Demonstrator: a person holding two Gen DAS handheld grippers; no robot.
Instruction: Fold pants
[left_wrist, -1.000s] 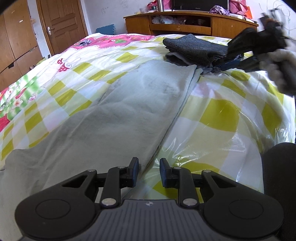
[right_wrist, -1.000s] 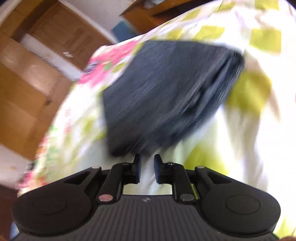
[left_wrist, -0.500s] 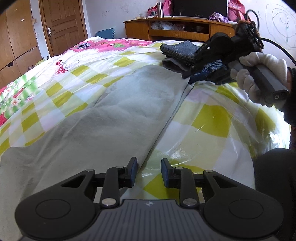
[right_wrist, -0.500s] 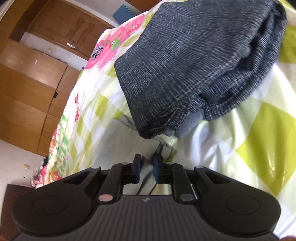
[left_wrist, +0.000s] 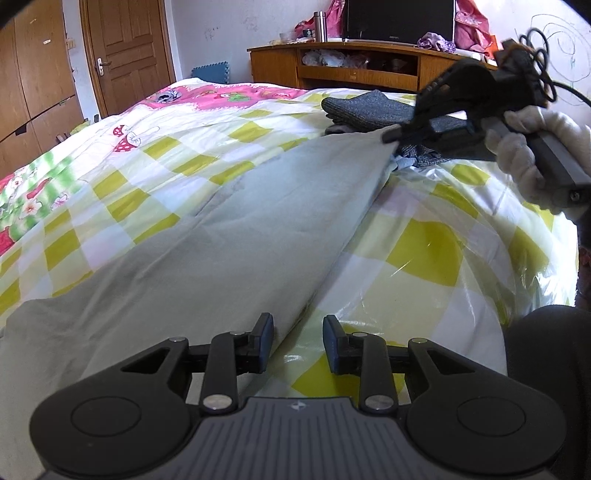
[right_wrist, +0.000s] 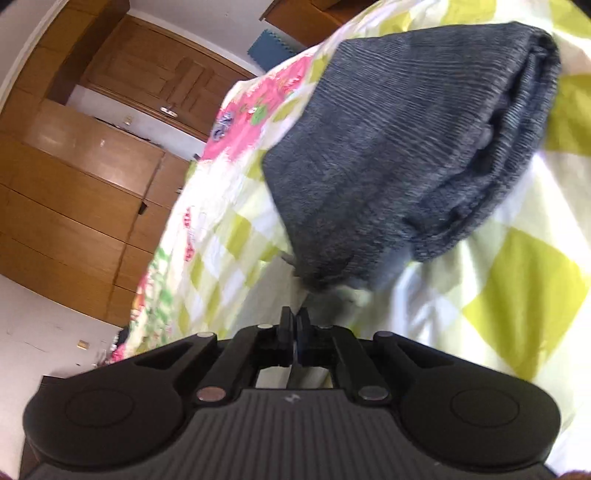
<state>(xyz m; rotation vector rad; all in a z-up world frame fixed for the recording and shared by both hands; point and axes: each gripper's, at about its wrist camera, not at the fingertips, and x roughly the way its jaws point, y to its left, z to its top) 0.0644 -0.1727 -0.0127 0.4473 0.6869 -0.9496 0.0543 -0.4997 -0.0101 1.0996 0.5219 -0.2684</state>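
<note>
- Across the checked bedspread (left_wrist: 424, 254): grey pants (left_wrist: 229, 240) lie flat, running from the near edge by the left gripper away to a far corner beside a folded dark garment (left_wrist: 369, 107)
- Left gripper (left_wrist: 298, 341): low over the near right edge of the pants, jaws parted a moderate way and opened a little further just now; the cloth edge passes between the fingers, pads not pressing, nothing held
- Right gripper (left_wrist: 391, 137): held in a white-gloved hand (left_wrist: 524, 155), its tip at the far corner of the pants, which stands lifted into a peak there
- Right wrist view: jaws just closed, fingers together with no real gap; the picture is blurred, yet pale grey cloth shows at the tips, so the corner appears pinched
- Dark garment sits just beyond those tips
- Background: wooden door (left_wrist: 129, 51), low wooden cabinet (left_wrist: 354, 70) past the bed
</note>
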